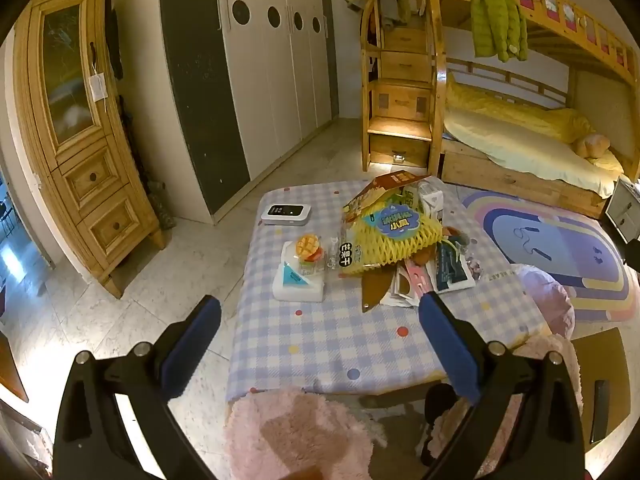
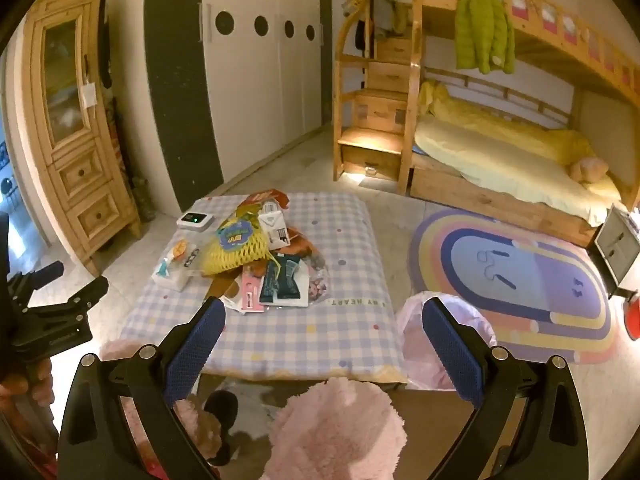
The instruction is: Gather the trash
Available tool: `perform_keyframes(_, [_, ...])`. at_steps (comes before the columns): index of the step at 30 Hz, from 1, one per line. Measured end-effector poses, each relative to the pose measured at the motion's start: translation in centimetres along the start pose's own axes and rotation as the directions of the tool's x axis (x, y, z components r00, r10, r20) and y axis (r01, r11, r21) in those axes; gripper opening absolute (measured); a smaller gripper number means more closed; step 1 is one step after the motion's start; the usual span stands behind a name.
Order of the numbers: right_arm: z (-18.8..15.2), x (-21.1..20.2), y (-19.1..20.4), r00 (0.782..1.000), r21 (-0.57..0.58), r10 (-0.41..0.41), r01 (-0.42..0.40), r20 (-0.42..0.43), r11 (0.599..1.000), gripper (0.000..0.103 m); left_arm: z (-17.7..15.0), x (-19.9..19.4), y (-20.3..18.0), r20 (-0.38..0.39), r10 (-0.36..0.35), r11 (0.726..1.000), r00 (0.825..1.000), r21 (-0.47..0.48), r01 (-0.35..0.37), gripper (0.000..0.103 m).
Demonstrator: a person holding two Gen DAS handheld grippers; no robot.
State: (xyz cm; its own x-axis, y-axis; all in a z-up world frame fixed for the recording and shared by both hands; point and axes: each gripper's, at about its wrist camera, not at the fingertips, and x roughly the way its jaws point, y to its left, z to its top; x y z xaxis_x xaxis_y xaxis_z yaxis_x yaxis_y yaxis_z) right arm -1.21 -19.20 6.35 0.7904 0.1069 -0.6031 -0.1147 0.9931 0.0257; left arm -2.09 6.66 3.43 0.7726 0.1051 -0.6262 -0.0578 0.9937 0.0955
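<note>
I have both grippers hanging over the near edge of the checked table, jaws spread wide and empty: left gripper, right gripper. The trash pile lies at frame centre in the left view, centre-left in the right, beside a white device. A pink bag sits lower right of the table.

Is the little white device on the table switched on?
On. The white device shows a small green light on its dark top in the right wrist view.
</note>
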Motion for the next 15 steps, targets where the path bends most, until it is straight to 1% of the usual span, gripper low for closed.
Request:
perform_keyframes(4, [-0.5, 0.15, 0.36, 1.0, -0.004, -0.006, 0.006, 0.003, 1.0, 0.097, -0.03, 0.16, 0.1, -0.004, 0.001, 1.0, 1.0, -0.003, -0.001, 0.096])
perform_keyframes(13, [0.33, -0.26, -0.18, 1.0, -0.002, -0.001, 0.001, -0.007, 1.0, 0.097, 0.02, 0.26, 0.2, -0.005, 0.0, 1.0, 1.0, -0.002, 0.0, 0.096])
perform_keyframes(15, [-0.22, 0.32, -0.04, 1.0, -0.005, -0.001, 0.001, -0.007, 1.0, 0.097, 0.0, 0.26, 0.19, -0.005, 0.0, 1.0, 1.0, -0.002, 0.0, 0.096])
